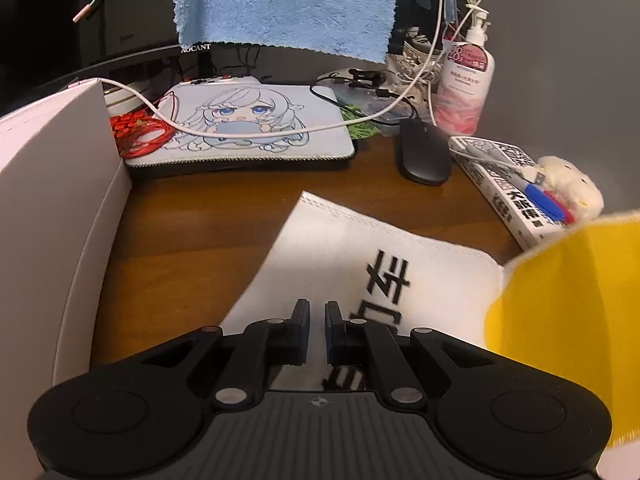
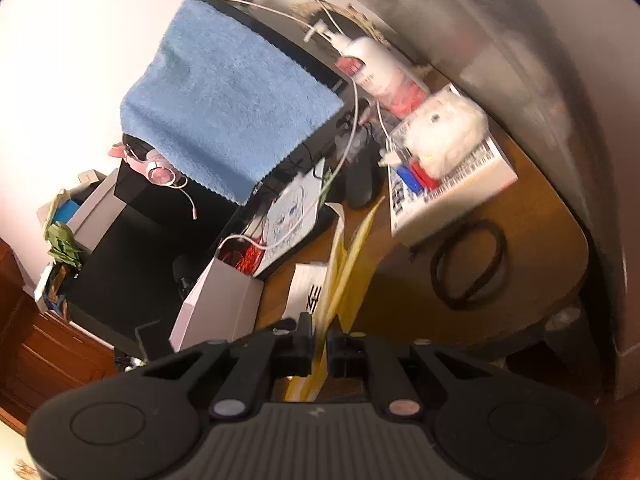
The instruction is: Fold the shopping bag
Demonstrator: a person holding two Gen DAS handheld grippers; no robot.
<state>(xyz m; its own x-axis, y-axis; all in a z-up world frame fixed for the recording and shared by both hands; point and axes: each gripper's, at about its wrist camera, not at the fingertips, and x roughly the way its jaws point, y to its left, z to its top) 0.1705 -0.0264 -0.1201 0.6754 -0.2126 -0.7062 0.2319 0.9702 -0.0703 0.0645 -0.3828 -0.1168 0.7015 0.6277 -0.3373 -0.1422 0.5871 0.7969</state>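
The shopping bag (image 1: 360, 248) lies on the brown desk, white with black characters, its yellow side (image 1: 560, 300) lifted at the right of the left wrist view. My left gripper (image 1: 317, 316) sits low over the white panel, jaws nearly together with white fabric in the narrow gap. In the right wrist view the yellow fabric (image 2: 352, 264) rises on edge from the desk and runs between the jaws of my right gripper (image 2: 319, 332), which is shut on it. A white corner of the bag (image 2: 306, 284) shows beside it.
A white box (image 1: 52, 208) walls the left side. Behind the bag lie a cartoon mouse pad (image 1: 248, 124), a black mouse (image 1: 424, 156), a book (image 1: 504, 184) with a plush toy (image 1: 568, 184), and a lotion bottle (image 1: 464, 80). A blue towel (image 1: 284, 4) hangs above. A black loop (image 2: 468, 264) lies on the desk.
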